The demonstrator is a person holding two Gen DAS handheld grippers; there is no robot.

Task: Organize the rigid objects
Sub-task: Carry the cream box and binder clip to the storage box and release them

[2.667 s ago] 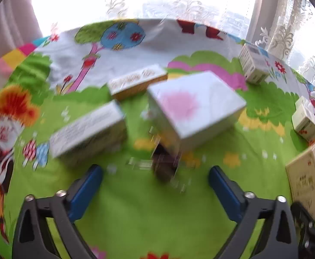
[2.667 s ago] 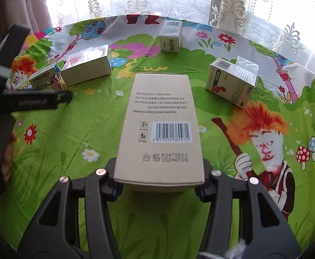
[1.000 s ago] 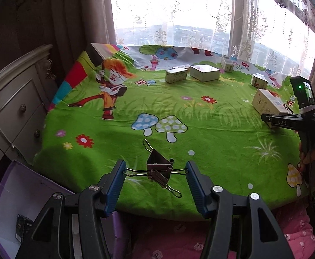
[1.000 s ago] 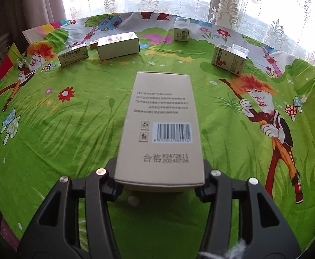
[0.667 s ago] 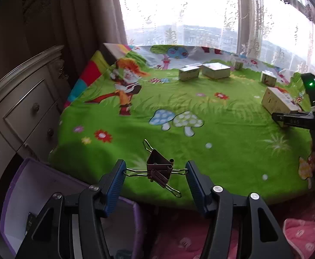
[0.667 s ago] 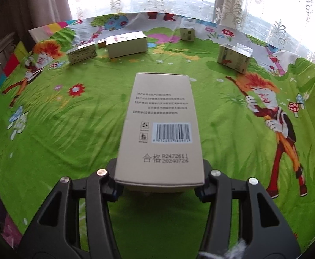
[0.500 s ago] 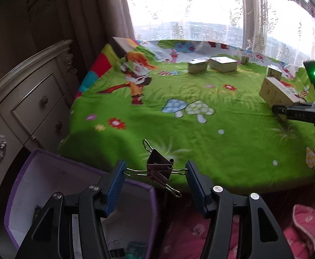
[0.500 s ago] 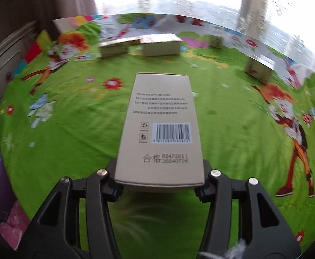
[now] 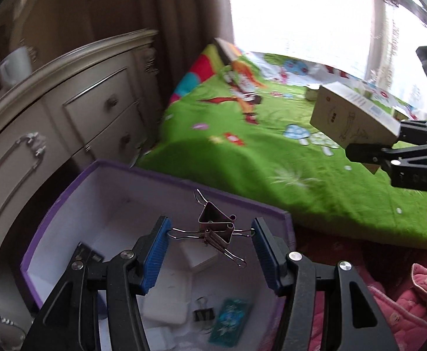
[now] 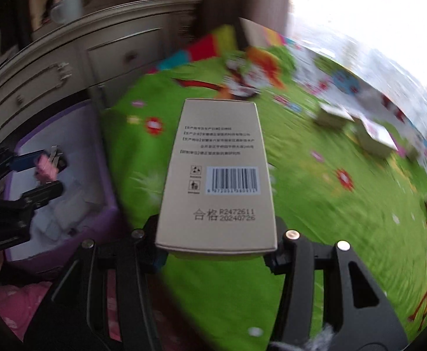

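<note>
I've got the L gripper point(image 9: 210, 244) pinched on the binder clips point(image 9: 217, 231) by their wire handles, hanging over the open purple bin point(image 9: 184, 181) for a clean drop, while the R gripper point(image 10: 215, 251), clamped on the tan carton point(image 10: 218, 172), waits above the green mat point(image 10: 330, 219) w/ its turn next, I reckon.

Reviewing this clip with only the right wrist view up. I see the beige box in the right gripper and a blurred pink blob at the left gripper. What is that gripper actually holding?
Observer: The left gripper is shut on a metal binder clip, pinched by its wire handles.
Operator: Is it over the purple bin?
Observer: Yes, the clip hangs above the open purple bin, inside its rim.
Operator: Anything in that bin already?
Observer: A black binder clip and a teal packet lie on its floor.
Operator: And my box?
Observer: The beige box, clamped in the right gripper, is above the green cloth, not over the bin.
</note>
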